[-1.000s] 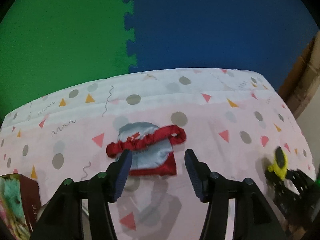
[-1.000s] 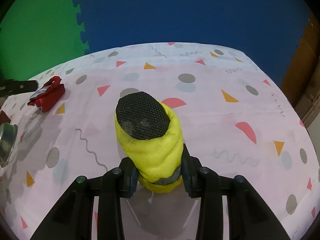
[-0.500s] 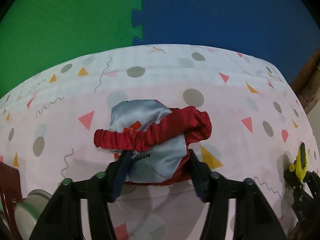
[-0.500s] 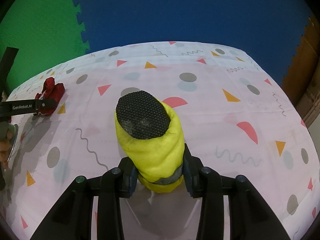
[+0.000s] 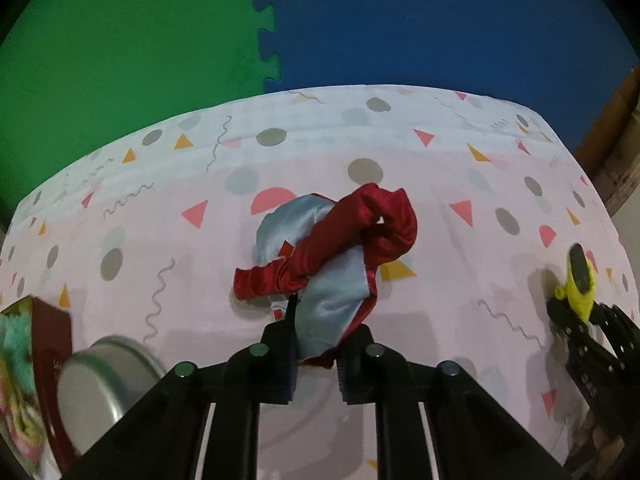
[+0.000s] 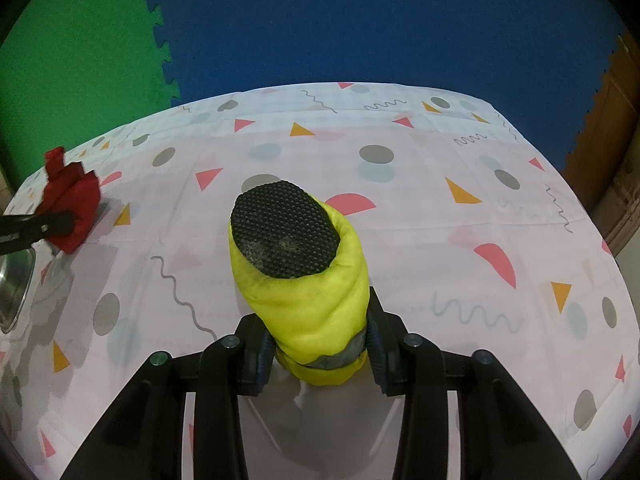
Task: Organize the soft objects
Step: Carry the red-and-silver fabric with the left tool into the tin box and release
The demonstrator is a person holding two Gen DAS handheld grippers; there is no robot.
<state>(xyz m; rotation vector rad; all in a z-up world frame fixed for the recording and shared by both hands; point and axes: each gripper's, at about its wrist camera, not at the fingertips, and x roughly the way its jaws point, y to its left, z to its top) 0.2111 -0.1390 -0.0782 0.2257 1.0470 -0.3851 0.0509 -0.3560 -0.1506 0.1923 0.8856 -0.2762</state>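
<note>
My left gripper [image 5: 317,350] is shut on a red and light-blue satin pouch [image 5: 332,256] and holds it lifted off the patterned tablecloth [image 5: 440,200]. My right gripper [image 6: 318,344] is shut on a yellow soft slipper [image 6: 304,280] with a black dotted sole that points up and forward. The slipper also shows at the right of the left wrist view [image 5: 580,280], held by the right gripper. The pouch shows at the far left of the right wrist view [image 6: 72,204], with the left gripper's finger across it.
A metal bowl [image 5: 104,384] stands at the lower left, next to a dark red box [image 5: 32,380] with fluffy pastel things in it. The bowl's rim shows in the right wrist view [image 6: 14,284]. Green and blue foam mats lie beyond the table's far edge.
My left gripper has closed on the pouch and raised it off the cloth, so it hangs bunched. The metal bowl has come into view. The right gripper and slipper have barely moved.
</note>
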